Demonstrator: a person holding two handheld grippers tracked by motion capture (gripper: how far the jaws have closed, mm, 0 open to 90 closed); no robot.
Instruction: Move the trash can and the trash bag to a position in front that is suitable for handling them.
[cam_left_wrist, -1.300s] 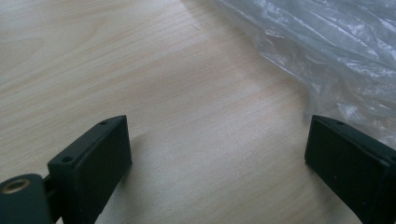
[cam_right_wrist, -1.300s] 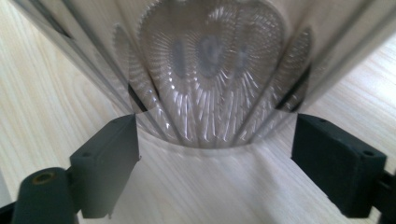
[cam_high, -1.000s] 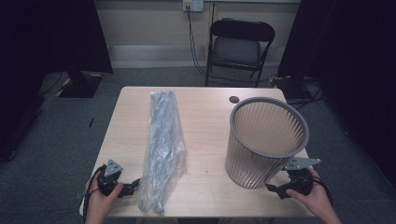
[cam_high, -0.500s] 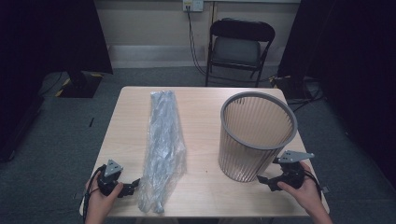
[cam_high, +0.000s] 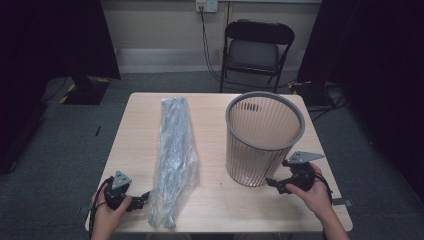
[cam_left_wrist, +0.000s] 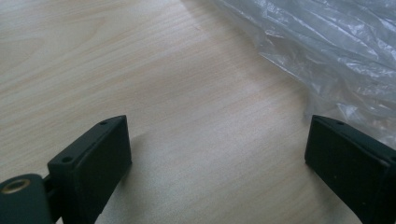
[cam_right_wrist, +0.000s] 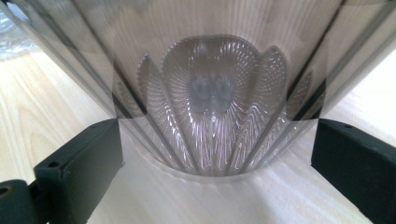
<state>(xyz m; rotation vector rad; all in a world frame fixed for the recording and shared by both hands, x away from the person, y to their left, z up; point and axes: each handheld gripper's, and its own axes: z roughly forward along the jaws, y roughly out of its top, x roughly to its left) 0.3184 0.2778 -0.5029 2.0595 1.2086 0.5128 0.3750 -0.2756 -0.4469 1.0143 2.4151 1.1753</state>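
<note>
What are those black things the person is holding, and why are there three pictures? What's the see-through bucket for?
Those are grippers, hand-held tools with two black jaws that can pinch things. A person holds one in each hand: the left gripper and the right gripper.

One picture comes from a camera up high, looking down on the wooden table. The other two come from little cameras riding on each gripper, so you look along its jaws.

On the table lie a long crinkly clear plastic bag and a see-through ribbed wastebasket with a grey rim. I can't tell what it's for here.

Nothing is held: both grippers are open. The left one sits beside the bag, and the right one faces the basket's bottom.
</note>
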